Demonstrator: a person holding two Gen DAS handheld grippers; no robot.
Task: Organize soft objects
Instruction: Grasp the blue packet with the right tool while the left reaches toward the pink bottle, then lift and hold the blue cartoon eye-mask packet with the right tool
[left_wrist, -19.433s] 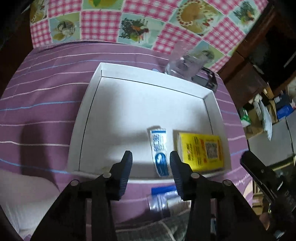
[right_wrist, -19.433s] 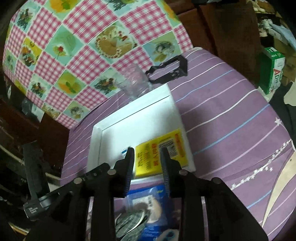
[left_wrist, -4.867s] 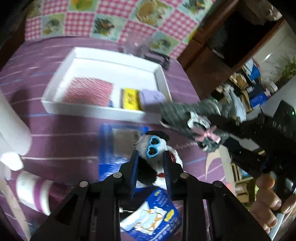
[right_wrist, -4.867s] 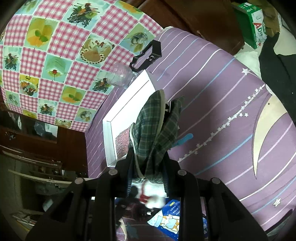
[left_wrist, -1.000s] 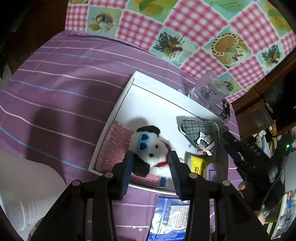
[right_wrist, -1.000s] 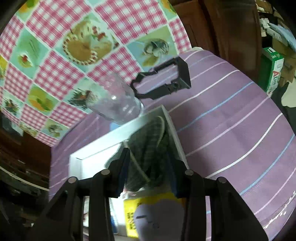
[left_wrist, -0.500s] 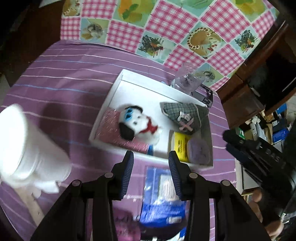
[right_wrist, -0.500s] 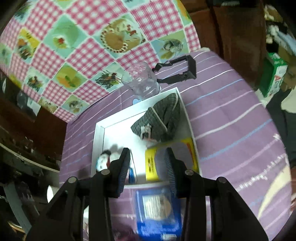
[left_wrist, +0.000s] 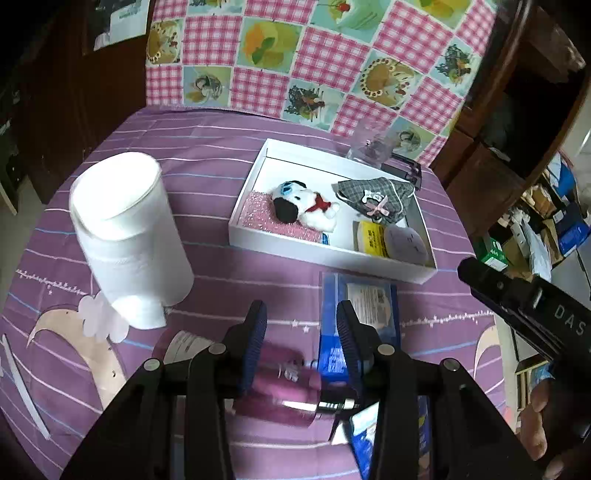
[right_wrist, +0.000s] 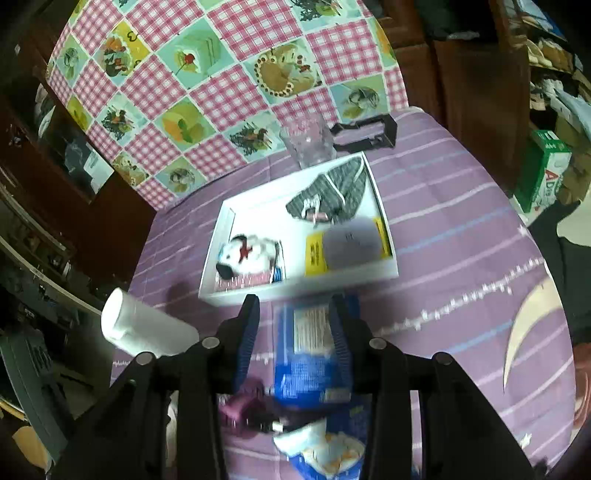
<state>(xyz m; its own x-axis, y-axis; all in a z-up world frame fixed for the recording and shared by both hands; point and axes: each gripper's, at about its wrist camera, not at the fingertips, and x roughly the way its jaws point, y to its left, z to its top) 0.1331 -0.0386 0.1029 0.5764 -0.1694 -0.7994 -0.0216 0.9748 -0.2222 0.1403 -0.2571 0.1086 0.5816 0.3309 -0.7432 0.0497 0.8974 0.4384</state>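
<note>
A white tray (left_wrist: 325, 254) on the purple striped cloth holds a white plush dog (left_wrist: 306, 208) lying on a pink glittery pad (left_wrist: 255, 212). It also holds a grey plaid pouch (left_wrist: 380, 195), a yellow packet (left_wrist: 369, 236) and a lilac soft cushion (left_wrist: 404, 242). My left gripper (left_wrist: 300, 314) hovers open and empty in front of the tray. My right gripper (right_wrist: 295, 306) is open and empty too, short of the tray (right_wrist: 295, 288), with the dog (right_wrist: 247, 254), pouch (right_wrist: 332, 195) and cushion (right_wrist: 351, 240) beyond it.
A toilet paper roll (left_wrist: 125, 236) lies left of the tray. A blue packet (left_wrist: 365, 299) and a magenta bottle (left_wrist: 284, 384) lie under the grippers. A clear glass (right_wrist: 308, 142) and a black frame (right_wrist: 369, 134) stand behind the tray, by the checkered cloth.
Both grippers have drawn back and risen away from the tray. The plush dog and the plaid pouch stay lying in it. The paper roll and blue packet have come into view.
</note>
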